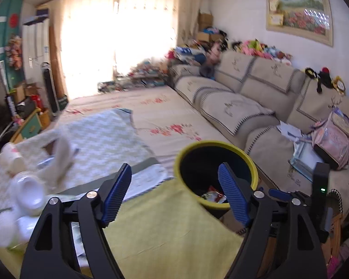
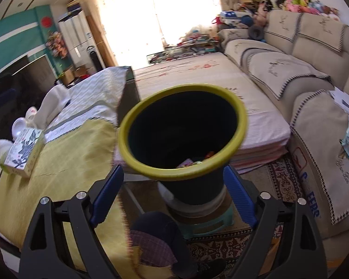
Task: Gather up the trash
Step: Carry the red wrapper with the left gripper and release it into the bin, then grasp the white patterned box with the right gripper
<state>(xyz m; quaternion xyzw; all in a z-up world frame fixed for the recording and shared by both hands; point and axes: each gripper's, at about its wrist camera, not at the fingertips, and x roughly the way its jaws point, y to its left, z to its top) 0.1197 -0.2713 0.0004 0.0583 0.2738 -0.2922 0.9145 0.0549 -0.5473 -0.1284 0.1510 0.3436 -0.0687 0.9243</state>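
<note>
A dark bin with a yellow rim point(image 1: 211, 143) stands just past the table's right edge, with a red and white wrapper point(image 1: 213, 195) lying in it. My left gripper point(image 1: 174, 166) hangs open over the yellow tablecloth point(image 1: 162, 220), with nothing between its fingers. In the right wrist view the bin point(image 2: 123, 139) rests on a green stool point(image 2: 207, 226), and wrappers point(image 2: 188, 162) show at its bottom. My right gripper point(image 2: 173, 167) is open, its fingers on either side of the bin's lower body without clamping it. White cups and crumpled tissue point(image 1: 28, 193) sit on the table at the left.
A tissue box point(image 2: 23, 148) lies on the yellow cloth. A beige sofa point(image 1: 256, 107) with a pink backpack point(image 1: 335, 137) runs along the right; a floral mattress point(image 1: 174, 109) fills the floor beside it. A person's knee point(image 2: 156, 232) is below the bin. The other hand's gripper body point(image 1: 321, 186) shows at right.
</note>
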